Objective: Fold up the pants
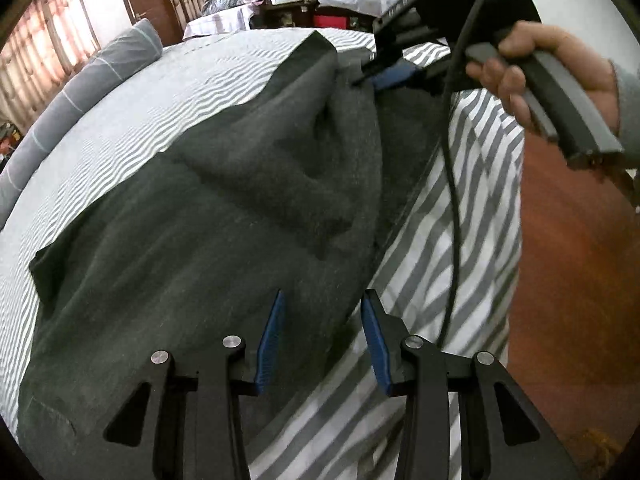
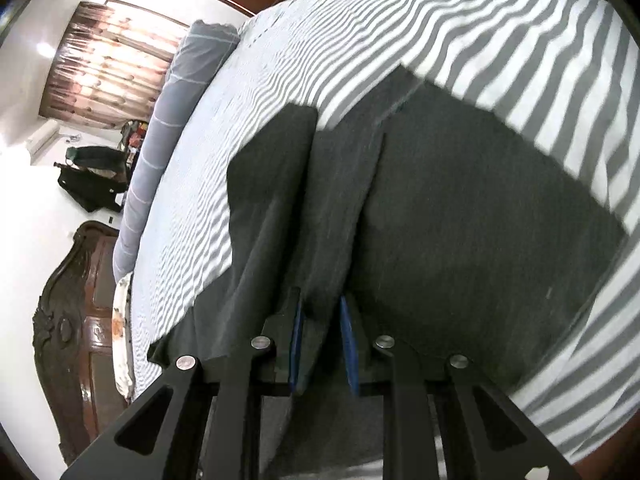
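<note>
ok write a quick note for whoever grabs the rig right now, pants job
Right claw: shut on a fold of the dark pants, lifting it off the bed; a hand holds its handle.
Left claw: open, holding nothing, hovering over the near edge of the pants.
Pants: spread on the striped sheet, partly bunched and lifted toward the right claw.
Done: one edge picked up.
Left: grip with the left claw, lay the fold over, smooth it flat.
</note>
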`<state>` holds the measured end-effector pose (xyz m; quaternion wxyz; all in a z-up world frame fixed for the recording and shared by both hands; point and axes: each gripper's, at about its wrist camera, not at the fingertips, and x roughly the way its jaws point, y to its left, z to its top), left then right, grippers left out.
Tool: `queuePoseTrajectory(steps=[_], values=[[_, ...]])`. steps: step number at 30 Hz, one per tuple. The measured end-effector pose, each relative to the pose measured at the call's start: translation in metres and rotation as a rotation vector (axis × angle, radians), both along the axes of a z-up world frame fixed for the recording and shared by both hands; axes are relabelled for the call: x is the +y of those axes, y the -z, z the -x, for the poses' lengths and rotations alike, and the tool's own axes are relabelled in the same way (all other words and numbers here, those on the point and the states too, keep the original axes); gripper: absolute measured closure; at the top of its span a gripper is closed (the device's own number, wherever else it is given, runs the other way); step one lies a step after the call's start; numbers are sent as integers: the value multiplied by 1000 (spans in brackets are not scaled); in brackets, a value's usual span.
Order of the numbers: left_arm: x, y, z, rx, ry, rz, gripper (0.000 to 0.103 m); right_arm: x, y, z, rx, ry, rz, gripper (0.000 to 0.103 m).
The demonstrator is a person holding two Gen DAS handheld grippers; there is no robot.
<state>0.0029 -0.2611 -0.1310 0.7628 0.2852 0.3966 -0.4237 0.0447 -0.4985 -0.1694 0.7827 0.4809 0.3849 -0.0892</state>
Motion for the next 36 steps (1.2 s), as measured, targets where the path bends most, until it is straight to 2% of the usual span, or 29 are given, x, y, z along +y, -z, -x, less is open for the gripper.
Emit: queuePoseTrajectory(steps=[2,4,7,16,18,21,26,29,31,36], values=[[-6,-2,-4,13,-6,20,70,-9,0,-3,-6,10,5,84],[-8,-3,-8,27,-5,32,85,-18,1,-6,-20,23,1,84],[-12,-6,-10,24,-3,36,96,-31,5,-13,-28,51,-20,86],[-10,-15,-13,43,-11,61,99,-47,1,-32,-42,78,-26,87],[-9,-17,-15,52,-20,67,99,-48,-3,-31,-36,73,-7,98],[-7,-20,-17,43,-19,70,99,-48,-21,-24,-53,78,45,99],[-7,-30,-10,22,-3,85,99,-48,-59,2,-72,93,154,99],[-8,-36,-5,11,29,88,99,-50,-69,23,-37,101,221,99],[-9,-36,-1,4,53,78,99,-50,-68,41,0,107,255,99],[-9,-31,10,-13,104,50,99,-49,-48,71,71,135,254,100]])
